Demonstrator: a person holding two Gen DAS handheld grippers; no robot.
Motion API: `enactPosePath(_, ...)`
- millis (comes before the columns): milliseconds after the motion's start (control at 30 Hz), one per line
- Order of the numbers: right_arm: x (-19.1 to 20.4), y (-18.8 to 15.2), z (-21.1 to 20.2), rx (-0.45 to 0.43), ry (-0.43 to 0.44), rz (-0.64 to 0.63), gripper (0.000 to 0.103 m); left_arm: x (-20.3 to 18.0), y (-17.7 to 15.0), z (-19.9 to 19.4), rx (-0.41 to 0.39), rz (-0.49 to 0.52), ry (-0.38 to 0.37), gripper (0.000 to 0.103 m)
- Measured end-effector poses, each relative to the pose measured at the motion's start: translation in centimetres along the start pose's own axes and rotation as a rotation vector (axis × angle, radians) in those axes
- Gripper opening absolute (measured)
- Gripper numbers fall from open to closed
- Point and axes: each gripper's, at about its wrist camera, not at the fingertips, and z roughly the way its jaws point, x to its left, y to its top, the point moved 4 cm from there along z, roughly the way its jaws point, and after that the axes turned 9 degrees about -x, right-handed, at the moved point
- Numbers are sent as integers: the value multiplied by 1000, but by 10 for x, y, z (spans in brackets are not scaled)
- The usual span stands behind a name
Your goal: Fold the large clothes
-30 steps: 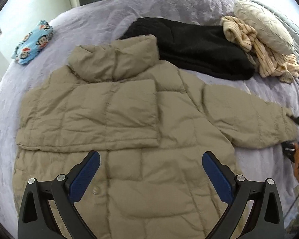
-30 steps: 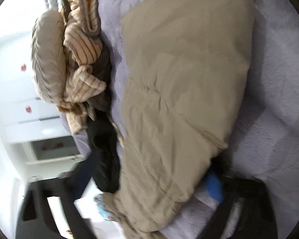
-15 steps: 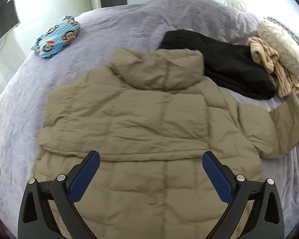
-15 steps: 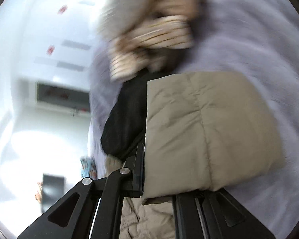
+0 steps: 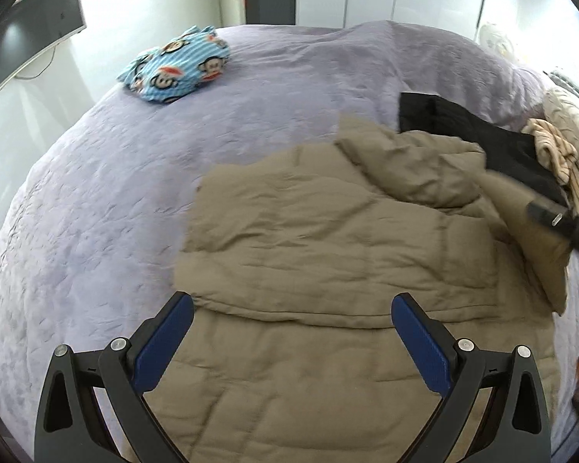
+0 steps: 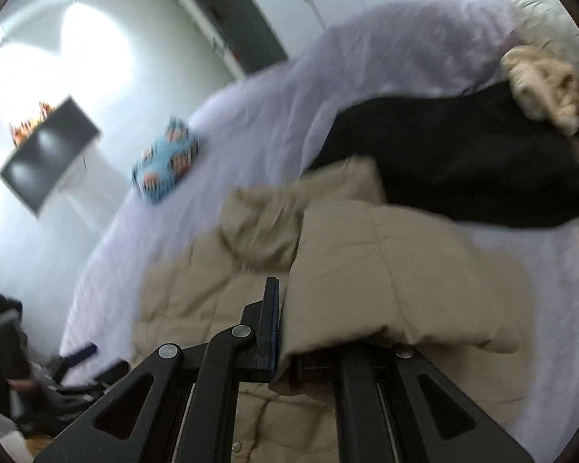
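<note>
Left gripper [image 5: 291,332] agape, right gripper [image 6: 285,332] clamped

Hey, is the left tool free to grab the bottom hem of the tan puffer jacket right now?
Probably yes. The left tool is open and empty, hovering over the tan puffer jacket, with nothing between them. The right tool only grips the sleeve off to the side.
</note>
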Motion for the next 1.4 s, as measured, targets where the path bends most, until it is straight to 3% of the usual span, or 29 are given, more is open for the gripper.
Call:
enactPosePath(200,-8,-72,57,168,-74,25,8,9,-17,21,23,5,-4,103)
enactPosePath(333,-19,-92,68,209,-102,54,12,-2,-24,30,43,1,-36,103)
enactPosePath(433,-23,-91,69,232,-84,103,35,-16,-22,37,57,-12,-71,103)
enactPosePath(467,-21,-87,67,238,-74,116,59,-19,-20,37,57,-15,-78,103)
enactPosePath(500,-19,-84,60,235,-48,135,77,-24,-18,38,56,-19,-92,103)
enactPosePath(533,-18,-76,55,220,-33,149,78,-27,-15,39,54,-26,-106,103)
enactPosePath(667,-21,-67,16,170,-13,190,78,-26,-5,43,53,-67,-137,103)
enactPosePath(767,-49,-62,-4,121,-52,297,78,-16,0,48,56,-93,-132,103)
enactPosePath(800,-58,-58,-7,103,-61,334,73,-12,2,48,55,-99,-130,103)
enactPosePath(833,-68,-54,-8,81,-68,385,62,-7,4,48,50,-106,-132,103)
enactPosePath(867,-78,-51,-10,64,-71,427,31,-3,5,47,41,-112,-134,102)
enactPosePath(900,-82,-47,-7,56,-72,456,14,1,6,45,29,-119,-135,102)
enactPosePath(967,-73,-38,2,41,-47,435,14,11,9,41,6,-135,-148,86)
enactPosePath(1067,-27,-27,21,58,11,261,14,22,10,43,23,-158,-171,84)
enactPosePath(1167,23,-38,43,149,69,101,16,26,11,43,30,-187,-214,84)
enactPosePath(1233,47,-56,59,230,53,11,41,23,11,43,37,-207,-267,84)
enactPosePath(1267,51,-61,62,239,37,9,70,20,11,44,42,-211,-291,84)
enactPosePath(1300,54,-68,64,263,43,5,79,16,11,45,51,-218,-326,84)
enactPosePath(1400,41,-82,53,291,48,48,79,2,11,51,85,-232,-406,84)
